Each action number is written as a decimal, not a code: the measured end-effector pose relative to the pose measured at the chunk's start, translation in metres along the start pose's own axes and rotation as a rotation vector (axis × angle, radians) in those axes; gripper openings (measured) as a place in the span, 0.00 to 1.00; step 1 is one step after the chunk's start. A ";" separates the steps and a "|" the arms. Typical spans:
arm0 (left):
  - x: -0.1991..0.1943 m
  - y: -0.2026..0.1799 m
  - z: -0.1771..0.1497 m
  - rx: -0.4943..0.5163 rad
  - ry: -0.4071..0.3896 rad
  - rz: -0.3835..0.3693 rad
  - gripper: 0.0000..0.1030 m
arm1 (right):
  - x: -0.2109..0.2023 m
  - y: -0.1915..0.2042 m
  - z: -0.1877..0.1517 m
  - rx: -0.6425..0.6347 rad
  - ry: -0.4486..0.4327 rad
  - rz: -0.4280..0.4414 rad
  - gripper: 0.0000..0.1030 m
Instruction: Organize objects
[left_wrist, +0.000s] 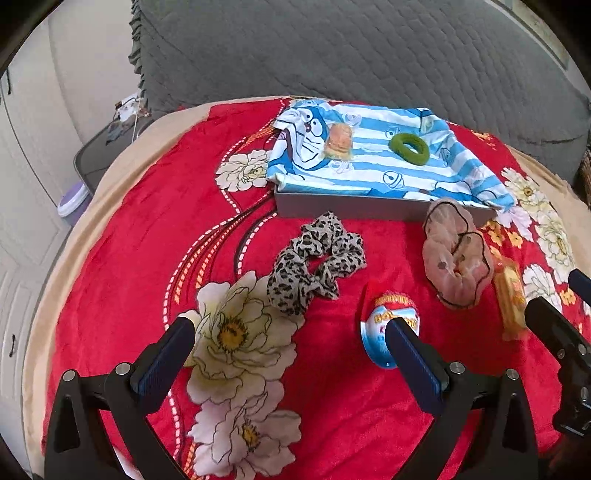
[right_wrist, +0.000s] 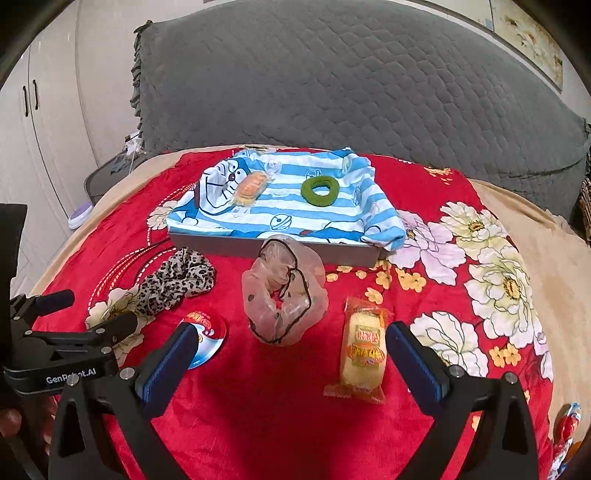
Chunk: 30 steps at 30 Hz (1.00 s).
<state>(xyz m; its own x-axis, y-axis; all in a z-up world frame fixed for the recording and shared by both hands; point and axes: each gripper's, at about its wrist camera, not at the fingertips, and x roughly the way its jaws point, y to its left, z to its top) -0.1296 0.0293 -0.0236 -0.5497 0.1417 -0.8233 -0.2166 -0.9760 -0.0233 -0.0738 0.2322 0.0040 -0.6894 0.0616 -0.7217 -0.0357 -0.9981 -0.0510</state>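
Sorting partly done: burger snack (right_wrist: 251, 188) and green hair tie (right_wrist: 320, 190) lying in tray (right_wrist: 280, 249); scrunchies, round pack, cake waiting on blanket (right_wrist: 258, 398); left gripper (left_wrist: 291, 339), right gripper (right_wrist: 291, 341) hovering, jaws wide, holding nothing

A blanket (right_wrist: 424, 192) covers the bed, with a quilted cushion (right_wrist: 332, 85) behind it. A shallow box (right_wrist: 280, 251) sits toward the back of the blanket, lined with a cloth (right_wrist: 295, 210). On the cloth lie a small wrapped snack (right_wrist: 251, 187) at left and a hair ring (right_wrist: 318, 190) to its right. In front of the box, from left to right, lie a patterned scrunchie (right_wrist: 177, 282), a round packet (right_wrist: 208, 341) nearer the camera, a sheer scrunchie (right_wrist: 284, 295), and a wrapped cake (right_wrist: 364, 350).
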 end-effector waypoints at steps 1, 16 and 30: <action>0.003 0.000 0.001 -0.002 0.003 -0.001 1.00 | 0.002 0.000 0.001 -0.001 0.002 -0.004 0.99; 0.036 -0.009 0.028 0.018 -0.003 0.003 1.00 | 0.047 0.002 0.017 -0.016 0.039 -0.018 0.99; 0.061 -0.007 0.040 0.011 0.007 0.014 1.00 | 0.076 -0.002 0.020 -0.010 0.079 -0.028 0.99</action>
<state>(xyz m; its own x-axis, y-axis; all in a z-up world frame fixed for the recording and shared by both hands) -0.1941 0.0511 -0.0507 -0.5475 0.1267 -0.8272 -0.2177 -0.9760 -0.0054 -0.1404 0.2384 -0.0373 -0.6291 0.0903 -0.7721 -0.0468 -0.9958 -0.0784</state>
